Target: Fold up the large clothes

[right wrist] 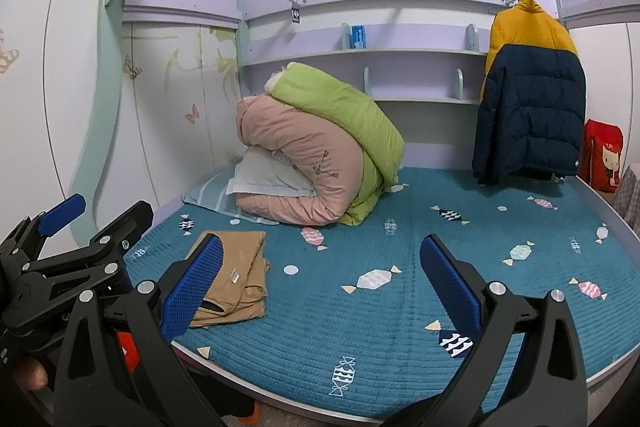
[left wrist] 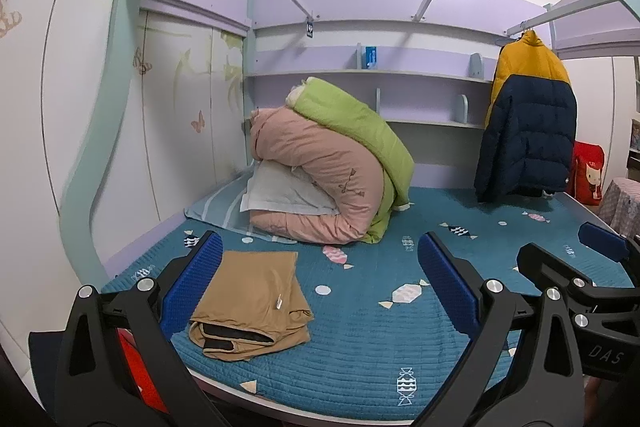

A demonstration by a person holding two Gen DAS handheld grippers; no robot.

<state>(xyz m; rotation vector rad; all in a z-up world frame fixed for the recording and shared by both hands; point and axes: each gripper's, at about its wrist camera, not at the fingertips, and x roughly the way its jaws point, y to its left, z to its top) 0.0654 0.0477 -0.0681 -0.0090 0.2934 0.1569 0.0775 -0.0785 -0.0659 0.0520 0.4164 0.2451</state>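
- Tan trousers (left wrist: 250, 303) folded in a compact stack on teal bed cover (left wrist: 360, 339), lying just ahead of left gripper (left wrist: 320, 291), beside its left finger.
- Left gripper: wide open, holding nothing.
- Right gripper (right wrist: 320, 291): likewise spread wide, empty; trousers beyond its left finger (right wrist: 192, 287).
- Judged: one fold finished, between garments.
- Next likely: reach well past fingertips to hanging yellow-and-navy puffer jacket (left wrist: 528, 119), unhook, spread flat.

We see a quilted matt cloth bedspread (left wrist: 360, 339), smooth tan cloth trousers (left wrist: 252, 303), a puffy stitched jacket (left wrist: 528, 123), and knobbly blue gripper pads (left wrist: 192, 283).
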